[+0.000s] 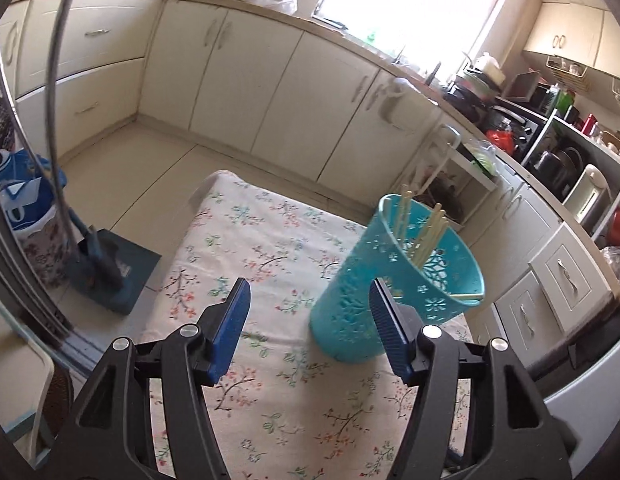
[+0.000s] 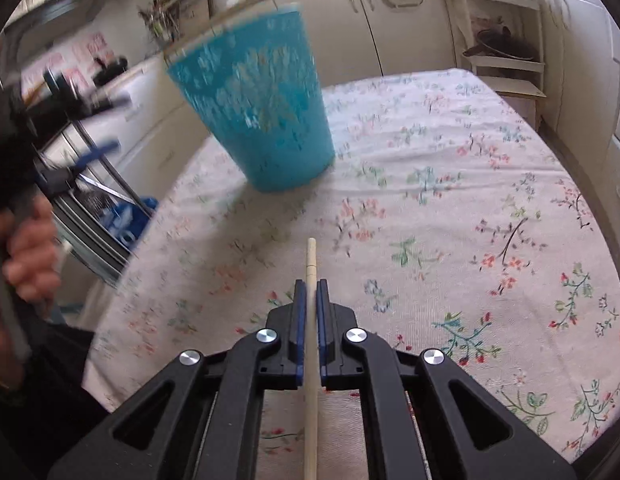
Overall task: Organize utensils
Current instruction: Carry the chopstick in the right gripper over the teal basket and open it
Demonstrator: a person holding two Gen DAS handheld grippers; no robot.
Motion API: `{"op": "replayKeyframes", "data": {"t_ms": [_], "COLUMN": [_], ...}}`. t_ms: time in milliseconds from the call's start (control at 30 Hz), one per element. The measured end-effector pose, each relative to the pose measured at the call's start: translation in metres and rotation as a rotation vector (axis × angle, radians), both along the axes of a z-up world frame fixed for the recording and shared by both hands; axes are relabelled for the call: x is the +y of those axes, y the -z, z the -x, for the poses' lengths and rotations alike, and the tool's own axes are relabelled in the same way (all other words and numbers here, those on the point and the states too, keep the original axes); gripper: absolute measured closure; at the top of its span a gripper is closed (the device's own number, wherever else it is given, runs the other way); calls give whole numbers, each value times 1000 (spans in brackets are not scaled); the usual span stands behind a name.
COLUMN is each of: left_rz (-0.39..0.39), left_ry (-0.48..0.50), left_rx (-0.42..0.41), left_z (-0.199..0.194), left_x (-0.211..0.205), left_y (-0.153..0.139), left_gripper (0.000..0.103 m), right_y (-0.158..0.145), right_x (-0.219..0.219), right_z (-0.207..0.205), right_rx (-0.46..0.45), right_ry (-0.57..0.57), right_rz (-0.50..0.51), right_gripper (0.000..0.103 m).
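Observation:
A teal perforated holder (image 1: pixel 394 280) stands on the floral tablecloth (image 1: pixel 269 248) with several pale chopsticks (image 1: pixel 426 236) inside. My left gripper (image 1: pixel 307 292) is open and empty, just short of the holder, its right finger overlapping the holder's near side. In the right wrist view the holder (image 2: pixel 257 112) is blurred, ahead and to the left. My right gripper (image 2: pixel 310 286) is shut on a single wooden chopstick (image 2: pixel 311 264) that points forward above the cloth. The left gripper (image 2: pixel 85 156) and the hand holding it show at the left edge.
The table's far edge (image 1: pixel 225 174) drops to the kitchen floor. A dustpan and brush (image 1: pixel 109 268) lie on the floor at the left. Cream cabinets (image 1: pixel 269 76) and a cluttered counter (image 1: pixel 530 128) ring the room. A white shelf unit (image 2: pixel 502 32) stands beyond the table.

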State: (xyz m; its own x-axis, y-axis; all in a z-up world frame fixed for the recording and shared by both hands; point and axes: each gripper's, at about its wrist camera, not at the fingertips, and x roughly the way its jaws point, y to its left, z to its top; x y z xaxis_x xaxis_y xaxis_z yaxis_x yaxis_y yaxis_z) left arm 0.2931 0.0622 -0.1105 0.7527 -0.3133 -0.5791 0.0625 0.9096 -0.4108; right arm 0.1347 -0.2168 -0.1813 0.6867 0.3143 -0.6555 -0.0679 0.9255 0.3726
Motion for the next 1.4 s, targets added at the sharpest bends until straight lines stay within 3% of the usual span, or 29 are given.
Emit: {"op": "replayKeyframes", "data": {"t_ms": [133, 267, 467, 600, 700, 933, 1100, 1167, 1300, 1400], "left_rz": [8, 13, 12, 17, 18, 13, -2, -12, -91, -198], "left_ry": [-8, 0, 4, 13, 26, 58, 52, 45, 21, 10], "left_rx": [7, 11, 16, 24, 31, 51, 58, 61, 45, -9], "left_z": [3, 3, 2, 0, -2, -3, -3, -2, 2, 15], "left_x": [6, 7, 3, 2, -1, -8, -9, -9, -15, -26], "left_y": [1, 2, 0, -2, -3, 0, 1, 2, -1, -9], "left_gripper": [43, 42, 42, 42, 41, 41, 39, 36, 30, 23], "right_y": [-46, -106, -168, -168, -160, -139, -133, -135, -136, -129], "right_x": [-5, 3, 32, 36, 33, 37, 50, 54, 55, 51], "right_z": [-1, -35, -128, -186, -204, -209, -190, -173, -116, -64], "right_rx": [-101, -228, -386, -372, -343, -291, -276, -289, -312, -291], "right_ry": [5, -2, 61, 185, 240, 235, 158, 116, 61, 55], "right_rz": [-102, -168, -113, -92, -64, 20, 51, 71, 89, 125], "right_gripper": [97, 97, 97, 97, 97, 96, 96, 93, 57, 38]}}
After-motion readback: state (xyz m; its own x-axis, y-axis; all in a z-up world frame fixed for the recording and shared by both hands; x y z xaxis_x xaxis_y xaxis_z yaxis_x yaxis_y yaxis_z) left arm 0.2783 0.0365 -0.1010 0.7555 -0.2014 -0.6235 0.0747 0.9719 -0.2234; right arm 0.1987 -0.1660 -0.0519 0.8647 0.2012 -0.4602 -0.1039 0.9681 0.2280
